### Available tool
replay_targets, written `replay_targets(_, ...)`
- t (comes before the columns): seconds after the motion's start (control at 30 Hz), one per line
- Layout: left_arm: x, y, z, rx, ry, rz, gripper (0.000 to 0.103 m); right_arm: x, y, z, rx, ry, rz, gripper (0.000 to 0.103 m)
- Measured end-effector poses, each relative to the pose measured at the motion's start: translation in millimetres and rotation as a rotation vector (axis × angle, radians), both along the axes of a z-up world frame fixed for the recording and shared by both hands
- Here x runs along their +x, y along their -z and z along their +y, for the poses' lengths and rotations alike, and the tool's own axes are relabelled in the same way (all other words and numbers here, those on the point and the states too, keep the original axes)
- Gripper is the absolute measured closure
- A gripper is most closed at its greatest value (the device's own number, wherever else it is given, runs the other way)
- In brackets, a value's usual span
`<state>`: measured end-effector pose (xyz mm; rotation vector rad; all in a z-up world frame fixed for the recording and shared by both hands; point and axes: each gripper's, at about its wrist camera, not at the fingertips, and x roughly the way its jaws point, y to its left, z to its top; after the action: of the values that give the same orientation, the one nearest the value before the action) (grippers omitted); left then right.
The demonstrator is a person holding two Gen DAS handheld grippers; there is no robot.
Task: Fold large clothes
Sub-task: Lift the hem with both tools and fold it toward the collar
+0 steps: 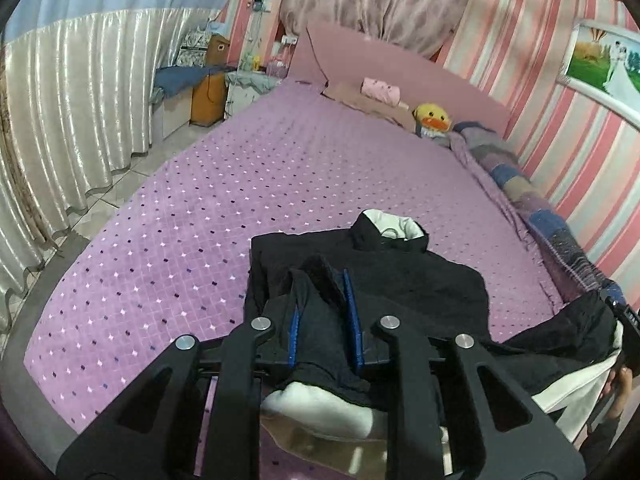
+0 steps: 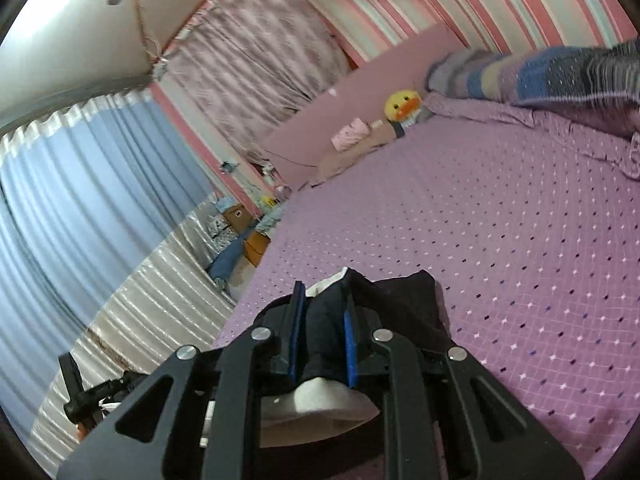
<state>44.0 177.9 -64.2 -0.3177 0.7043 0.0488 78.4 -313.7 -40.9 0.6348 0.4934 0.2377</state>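
Left wrist view is showing the left gripper [image 1: 325, 280] with its blue-padded black jaws pinching a bunched fold of the large black fleece garment with white lining [image 1: 420, 276], the dark cloth filling the gap between the pads and a white patch of lining bulging out just behind them. Beyond the jaws, that garment is lying spread on the purple diamond-quilted bedspread [image 1: 200, 208], its stand-up collar with the white inside pointing toward the pink headboard [image 1: 384, 56]. Right wrist view is showing the right gripper [image 2: 322, 300] likewise clamping a thick wad of the same black cloth between its blue pads, with white lining poking out behind them and at the pad tips. In the left wrist view this right gripper is sitting at the right edge, a hand [image 1: 618, 388] behind it, the garment's hem hanging between the two tools. Farther up the bedspread, a yellow plush duck with an orange bill [image 1: 431, 117] is resting near the headboard, beside a pink rolled bundle [image 1: 380, 90]. A striped blue and grey blanket [image 1: 532, 196] is running along the bedspread's edge against the pink-striped wall [image 1: 536, 80].
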Motion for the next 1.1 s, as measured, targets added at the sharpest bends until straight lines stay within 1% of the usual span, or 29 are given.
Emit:
replay_targets(0.1,31,6,4,0.018,-0.028,0.01,0.08,42,5,6,0.002,0.013,0.002,0.086)
replay_targets(0.17,57,3,3,0.022,-0.057,0.007,0.08,71,8,10,-0.005,0.032,0.001,0.086)
replay_targets(0.27,97,-3,2,0.031,-0.082,-0.01,0.08,122,7,12,0.013,0.054,0.005,0.086)
replay_targets(0.33,126,-8,6,0.05,-0.09,-0.016,0.08,157,4,16,-0.01,0.074,0.004,0.086)
replay_targets(0.4,153,-6,8,0.063,-0.104,-0.017,0.08,186,4,23,-0.038,0.084,0.009,0.086)
replay_targets(0.47,182,0,11,0.101,-0.117,-0.015,0.079,211,8,29,-0.06,0.089,0.022,0.086)
replay_targets(0.5,193,3,10,0.144,-0.144,-0.026,0.079,224,13,31,-0.071,0.089,0.037,0.086)
replay_targets(0.53,202,5,7,0.204,-0.176,-0.037,0.081,242,24,35,-0.092,0.088,0.068,0.086)
replay_targets(0.57,213,9,9,0.289,-0.218,-0.042,0.081,253,33,38,-0.105,0.084,0.091,0.086)
replay_targets(0.6,226,17,14,0.317,-0.229,-0.029,0.081,264,46,41,-0.12,0.078,0.117,0.086)
replay_targets(0.63,239,28,24,0.28,-0.216,0.004,0.081,271,59,45,-0.145,0.076,0.143,0.086)
replay_targets(0.67,251,43,32,0.232,-0.209,0.044,0.081,281,80,50,-0.192,0.079,0.184,0.086)
replay_targets(0.73,264,69,45,0.188,-0.215,0.101,0.084,297,110,53,-0.239,0.087,0.248,0.086)
replay_targets(0.8,270,95,55,0.176,-0.227,0.155,0.084,309,133,52,-0.241,0.089,0.309,0.086)
replay_targets(0.83,270,102,56,0.173,-0.224,0.167,0.084,313,142,49,-0.228,0.092,0.33,0.086)
replay_targets(0.9,264,114,62,0.19,-0.215,0.18,0.084,317,149,42,-0.2,0.088,0.344,0.086)
replay_targets(0.93,262,118,60,0.203,-0.215,0.186,0.083,320,149,40,-0.193,0.08,0.351,0.086)
replay_targets(1.0,259,119,63,0.204,-0.205,0.202,0.073,325,143,43,-0.2,0.053,0.364,0.082)
replay_targets(1.03,260,118,59,0.201,-0.199,0.205,0.063,326,137,43,-0.196,0.028,0.369,0.08)
replay_targets(1.07,256,115,60,0.196,-0.187,0.203,0.047,325,133,43,-0.186,0.011,0.369,0.073)
replay_targets(1.1,254,115,59,0.199,-0.177,0.199,0.04,322,125,40,-0.161,-0.015,0.358,0.059)
